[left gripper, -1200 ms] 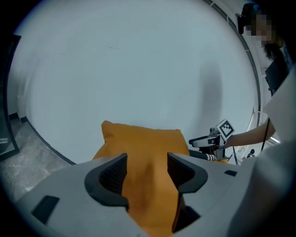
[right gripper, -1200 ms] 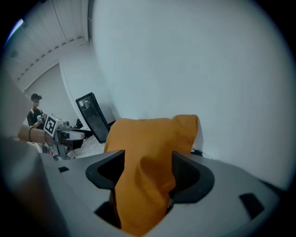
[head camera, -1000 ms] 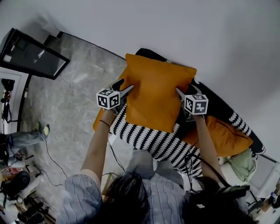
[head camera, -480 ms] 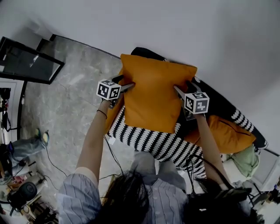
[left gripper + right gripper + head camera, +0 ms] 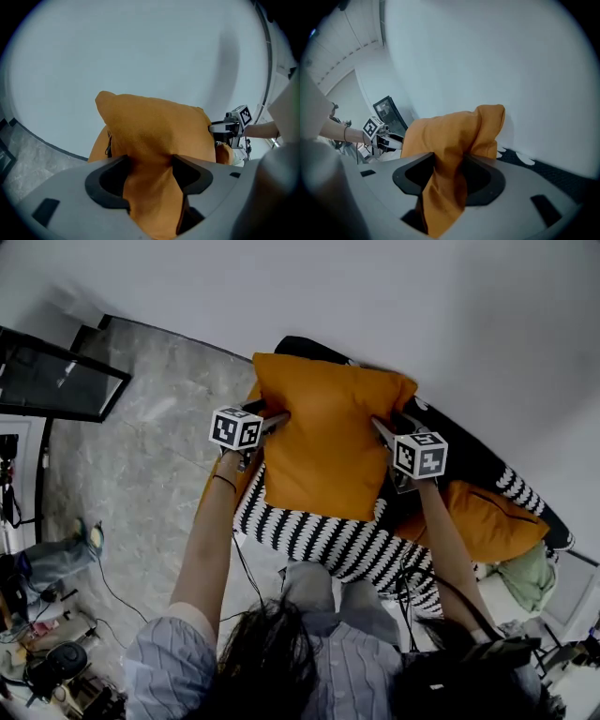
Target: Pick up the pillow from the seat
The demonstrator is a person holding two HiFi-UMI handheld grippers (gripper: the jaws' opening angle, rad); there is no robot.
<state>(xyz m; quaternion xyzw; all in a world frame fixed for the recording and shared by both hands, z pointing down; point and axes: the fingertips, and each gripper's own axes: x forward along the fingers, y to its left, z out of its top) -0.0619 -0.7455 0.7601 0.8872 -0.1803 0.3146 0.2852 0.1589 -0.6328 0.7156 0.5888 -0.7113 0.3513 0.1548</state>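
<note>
Orange square fabric pillow (image 5: 328, 442) is held by its two side edges, one gripper on each. It hangs in front of the plain white wall (image 5: 422, 306) and over the black-and-white striped seat (image 5: 328, 540). Its lower edge overlaps the stripes in the head view, and I cannot tell whether it touches them.

Left gripper (image 5: 150, 161): at the pillow's left edge, near the upper corner. Its grey fingers (image 5: 108, 180) are closing, with a gathered fold of the orange fabric pinched between them. The fold runs down through the gap and the rest of the pillow bulges out beyond the tips.

Right gripper (image 5: 447, 161): at the pillow's right edge, roughly level with the left one. Its fingers (image 5: 480, 180) are also closing and are clenched on a narrower twist of the same fabric. A corner of the pillow stands up past the tips.

Each gripper view shows the other gripper's marker cube on the far side of the pillow.

Other items noted:
- Second orange pillow (image 5: 487, 521) lies on the seat to the right, below the right forearm.
- Part of another orange cushion (image 5: 246, 482) shows behind the held pillow's lower left edge.
- Pale green cloth (image 5: 530, 577) sits at the seat's far right end.
- Grey marbled floor (image 5: 150, 456) lies to the left, with a black-framed panel (image 5: 56, 381) at its edge.
</note>
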